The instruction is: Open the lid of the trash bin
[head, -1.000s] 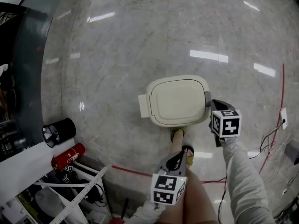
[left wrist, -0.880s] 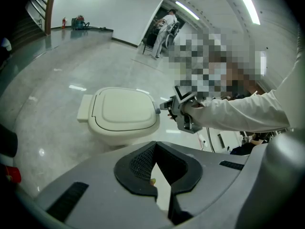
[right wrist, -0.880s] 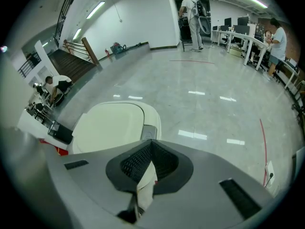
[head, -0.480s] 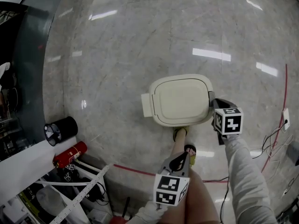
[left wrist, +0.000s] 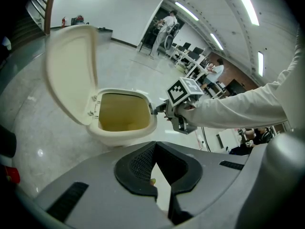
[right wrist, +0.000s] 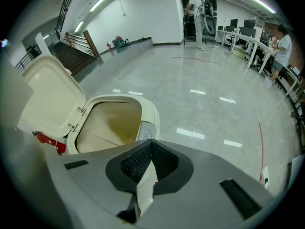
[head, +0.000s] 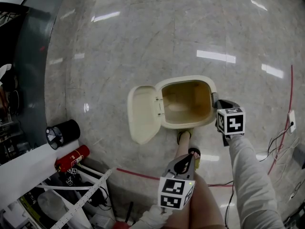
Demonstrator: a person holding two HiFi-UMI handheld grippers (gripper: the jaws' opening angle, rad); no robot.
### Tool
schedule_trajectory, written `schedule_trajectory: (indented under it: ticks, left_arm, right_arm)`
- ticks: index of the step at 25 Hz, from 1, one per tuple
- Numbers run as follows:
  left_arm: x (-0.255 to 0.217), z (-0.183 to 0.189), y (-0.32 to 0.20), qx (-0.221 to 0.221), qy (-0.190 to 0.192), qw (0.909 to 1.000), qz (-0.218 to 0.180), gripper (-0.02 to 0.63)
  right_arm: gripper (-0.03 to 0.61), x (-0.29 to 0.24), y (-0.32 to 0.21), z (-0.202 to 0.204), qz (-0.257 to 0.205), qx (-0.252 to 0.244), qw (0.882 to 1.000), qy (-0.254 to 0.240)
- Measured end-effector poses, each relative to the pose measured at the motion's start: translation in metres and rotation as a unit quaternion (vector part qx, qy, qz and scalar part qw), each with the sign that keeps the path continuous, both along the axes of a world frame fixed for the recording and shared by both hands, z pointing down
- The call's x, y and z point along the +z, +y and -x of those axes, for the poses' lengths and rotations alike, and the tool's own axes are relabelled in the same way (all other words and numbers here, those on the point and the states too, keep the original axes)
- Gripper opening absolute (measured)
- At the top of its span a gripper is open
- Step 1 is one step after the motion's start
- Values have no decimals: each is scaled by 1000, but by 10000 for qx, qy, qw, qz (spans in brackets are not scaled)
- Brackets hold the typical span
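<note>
The cream trash bin (head: 188,124) stands on the marble floor with its lid (head: 143,114) swung up and over to the left, showing the empty yellowish inside. My right gripper (head: 215,104) is shut, its tips against the grey push panel (right wrist: 147,129) on the bin's right rim. In the right gripper view the open lid (right wrist: 50,99) stands at the left. My left gripper (head: 187,157) is shut with nothing in it and hangs near the person's legs, short of the bin (left wrist: 124,128). The left gripper view shows the raised lid (left wrist: 71,70) and the right gripper (left wrist: 157,109) at the rim.
A sandalled foot (head: 182,137) stands just before the bin. A black cylinder (head: 61,133), a red fire extinguisher (head: 70,158) and a white frame (head: 81,194) sit at the lower left. Red floor tape (head: 138,175) runs behind the foot; cables (head: 281,137) and a socket (head: 289,120) lie right.
The bin's lid, closed in both earlier frames, has sprung open to the left. My right gripper stays at the bin's right rim; the left has barely moved.
</note>
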State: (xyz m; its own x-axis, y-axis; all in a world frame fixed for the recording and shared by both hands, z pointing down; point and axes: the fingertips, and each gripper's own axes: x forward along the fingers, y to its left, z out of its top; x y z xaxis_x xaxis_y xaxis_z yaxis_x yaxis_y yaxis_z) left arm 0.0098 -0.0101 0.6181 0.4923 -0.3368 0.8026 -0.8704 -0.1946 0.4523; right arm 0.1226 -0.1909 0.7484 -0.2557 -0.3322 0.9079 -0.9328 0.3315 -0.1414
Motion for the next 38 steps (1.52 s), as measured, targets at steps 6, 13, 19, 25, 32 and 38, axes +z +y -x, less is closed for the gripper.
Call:
schedule_trajectory:
  ticks: [6,13,19,25,32,38]
  left_arm:
    - [0,-6,2,49,-2,10000,5,3]
    - [3,-2,3,14,-33,10000,4,3]
    - [5,0,3,10,-66,10000,41,3]
    - [2,-1,3,11,-80,10000,-6,3]
    - [-4,-3,-1,36,-93,9999,-89,3]
    - [-10,-4,-5,50,-131,9997,-189,3]
  right_arm:
    - [-3,1,-2,-1,11,-18,10000,-8]
    - [-3,1,-2,0,-2,-4,10000,-8]
    - [-3,1,-2,-1,1,-17,10000,59]
    - [-3,1,-2,0,46,-20,10000,45]
    - [-3,-4,1,0,132,93,9999,-26]
    - [-3,-14,14,0,129,120,9998,-127]
